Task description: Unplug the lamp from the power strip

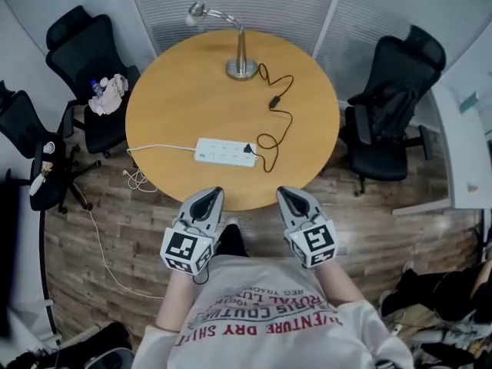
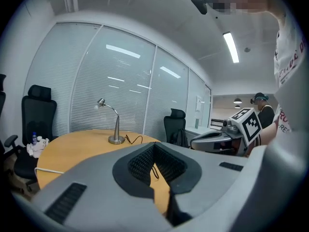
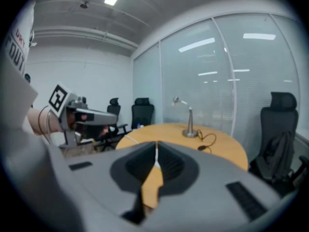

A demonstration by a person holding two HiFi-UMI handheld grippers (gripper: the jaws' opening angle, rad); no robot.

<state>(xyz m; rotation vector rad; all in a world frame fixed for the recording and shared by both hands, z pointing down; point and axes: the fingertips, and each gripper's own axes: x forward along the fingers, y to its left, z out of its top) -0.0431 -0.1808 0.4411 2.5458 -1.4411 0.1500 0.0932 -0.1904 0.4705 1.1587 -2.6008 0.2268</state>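
Black plug (image 1: 248,149) sits in the power strip (image 1: 224,152), seemingly within reach; left gripper (image 1: 213,194) and right gripper (image 1: 285,194) hover pressed together, empty.

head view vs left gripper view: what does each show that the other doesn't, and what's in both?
Only the head view: the power strip with the black plug seated at one end, and the wood floor.
Only the left gripper view: the ceiling lights and, close up, the left gripper with its jaws together and nothing between them.
Both: the lamp standing on the round table, its black cord, the white cable and the right gripper.
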